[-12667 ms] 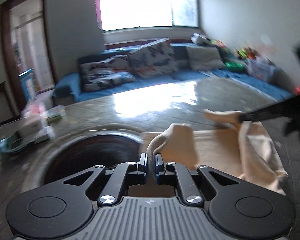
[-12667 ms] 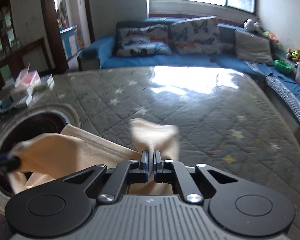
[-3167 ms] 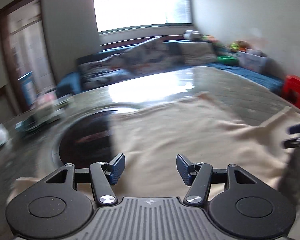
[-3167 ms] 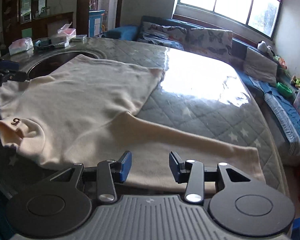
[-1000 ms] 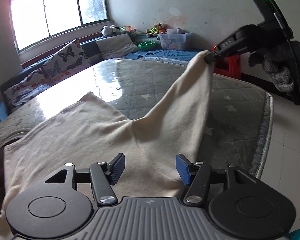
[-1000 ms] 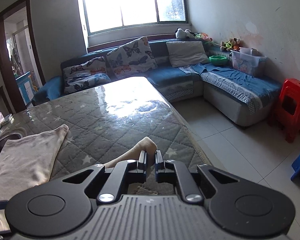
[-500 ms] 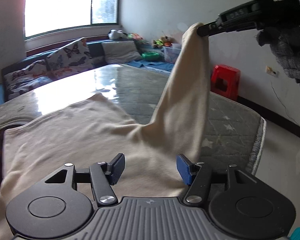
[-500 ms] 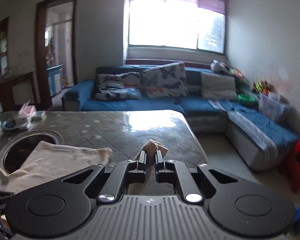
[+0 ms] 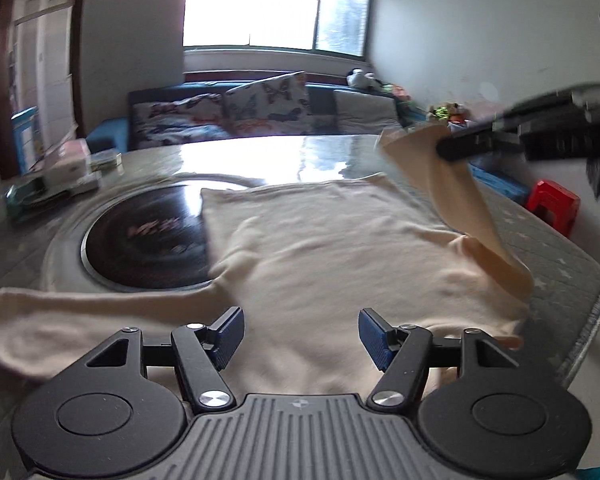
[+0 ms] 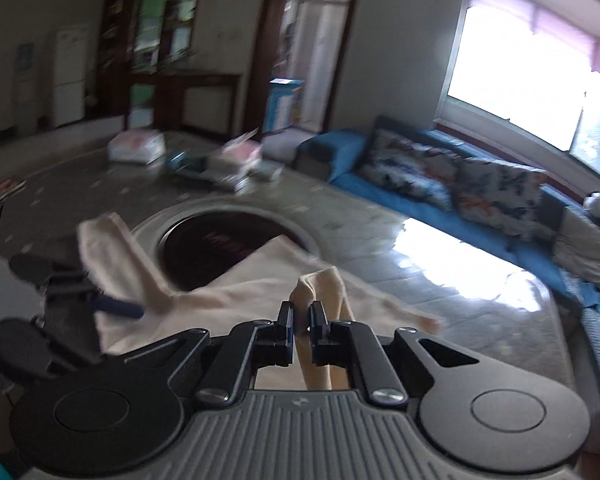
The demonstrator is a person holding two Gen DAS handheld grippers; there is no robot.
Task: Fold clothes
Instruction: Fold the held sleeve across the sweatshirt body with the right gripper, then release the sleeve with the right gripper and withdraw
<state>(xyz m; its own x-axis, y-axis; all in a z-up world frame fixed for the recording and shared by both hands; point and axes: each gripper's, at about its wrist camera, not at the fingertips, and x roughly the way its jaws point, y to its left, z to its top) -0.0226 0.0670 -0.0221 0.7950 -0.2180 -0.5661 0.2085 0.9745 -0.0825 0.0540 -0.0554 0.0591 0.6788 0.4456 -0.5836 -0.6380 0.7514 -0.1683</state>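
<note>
A cream sweater (image 9: pixel 320 248) lies spread on the grey quilted table (image 9: pixel 560 260). My left gripper (image 9: pixel 302 332) hovers low over its near edge; the jaws are opening and hold nothing, with only flat cloth beneath them. My right gripper (image 10: pixel 301 314) is shut on the cuff (image 10: pixel 324 284) of the right sleeve. In the left wrist view the right gripper (image 9: pixel 446 151) holds that sleeve (image 9: pixel 464 208) up in the air above the sweater's right side. The other sleeve (image 9: pixel 80 320) lies flat to the left. A blue finger pad (image 10: pixel 118 306) of the left gripper shows in the right wrist view.
A dark round inset (image 9: pixel 148 236) sits in the table, partly under the sweater. Tissue boxes and small items (image 9: pixel 64 168) stand at the far left. A blue sofa with cushions (image 9: pixel 260 112) is behind, a red stool (image 9: pixel 552 204) on the floor beyond the table's right edge.
The right gripper has carried the lifted sleeve down and left, over the sweater's body. The left gripper has swung left along the near edge and its jaws stand a little wider.
</note>
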